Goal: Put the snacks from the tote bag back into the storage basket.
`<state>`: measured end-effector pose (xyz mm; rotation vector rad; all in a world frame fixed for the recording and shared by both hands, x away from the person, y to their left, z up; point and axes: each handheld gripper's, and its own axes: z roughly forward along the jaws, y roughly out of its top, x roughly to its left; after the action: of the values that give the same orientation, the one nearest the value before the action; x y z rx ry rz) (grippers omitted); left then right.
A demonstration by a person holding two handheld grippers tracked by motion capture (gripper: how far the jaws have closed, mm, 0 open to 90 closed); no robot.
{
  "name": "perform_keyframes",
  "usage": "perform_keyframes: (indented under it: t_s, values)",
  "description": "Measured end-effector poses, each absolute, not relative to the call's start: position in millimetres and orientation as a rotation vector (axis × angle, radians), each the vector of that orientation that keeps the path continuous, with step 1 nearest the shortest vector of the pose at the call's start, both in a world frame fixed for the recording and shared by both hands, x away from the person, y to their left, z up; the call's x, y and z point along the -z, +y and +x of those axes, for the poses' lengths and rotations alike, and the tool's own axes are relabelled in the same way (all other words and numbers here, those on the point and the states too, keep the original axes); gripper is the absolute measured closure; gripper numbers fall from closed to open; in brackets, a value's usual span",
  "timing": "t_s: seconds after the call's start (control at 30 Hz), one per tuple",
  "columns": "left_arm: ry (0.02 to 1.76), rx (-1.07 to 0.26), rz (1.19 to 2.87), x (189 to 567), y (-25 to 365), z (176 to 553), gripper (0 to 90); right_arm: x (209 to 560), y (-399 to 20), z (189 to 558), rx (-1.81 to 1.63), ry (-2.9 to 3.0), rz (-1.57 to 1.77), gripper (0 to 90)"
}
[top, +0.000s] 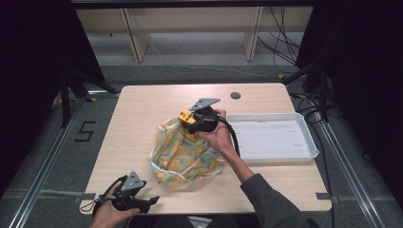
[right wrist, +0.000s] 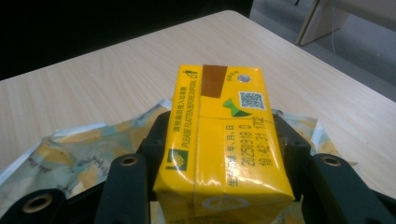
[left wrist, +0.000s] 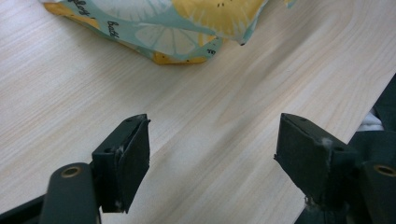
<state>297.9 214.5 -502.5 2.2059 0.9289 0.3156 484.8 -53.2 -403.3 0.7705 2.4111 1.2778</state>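
Your left gripper [top: 151, 201] sits at the near left corner of the tabletop [top: 138, 114], low over the edge, jaws spread wide with nothing between them; in the left gripper view [left wrist: 212, 154] there's just bare wood in the gap, and the near corner of the bag [left wrist: 177, 32] lies well ahead of the pads, no contact. Moving right: the lemon-print bag [top: 183, 154] lies crumpled mid-tabletop, mouth side toward the far end, teal and yellow pattern with white trim. Your right gripper [top: 187, 122] is above the bag's far edge, clamped on the yellow carton [top: 187, 118]. The right gripper view [right wrist: 223, 154] shows the carton [right wrist: 219, 140] squeezed between both jaws along its long sides, printed top face up, brown tape strip and QR code at the far end, date print nearer the camera. Carton is off the tabletop, over the bag's fabric [right wrist: 70, 154], not touching it as far as I can tell. Far right: white tray [top: 309, 137] on the tabletop, just beside your right wrist, apart from the bag. A dark round grommet [top: 235, 95] sits near the far edge.
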Motion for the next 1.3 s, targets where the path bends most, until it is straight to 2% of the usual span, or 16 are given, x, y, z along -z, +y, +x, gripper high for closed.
perform_keyframes:
  t_s: [0.7,0.8,1.3]
  values:
    - [0.922,-0.325,2.205,503,214,300,25.6,373,-80,461,-1.356,2.408,0.708,52.1]
    - [0.873,-0.337,2.22,502,215,301,25.6,368,-87,457,-1.36,2.404,0.689,52.1]
    - [0.893,-0.345,2.214,503,215,301,25.6,357,-149,435,-1.373,2.336,0.737,52.1]
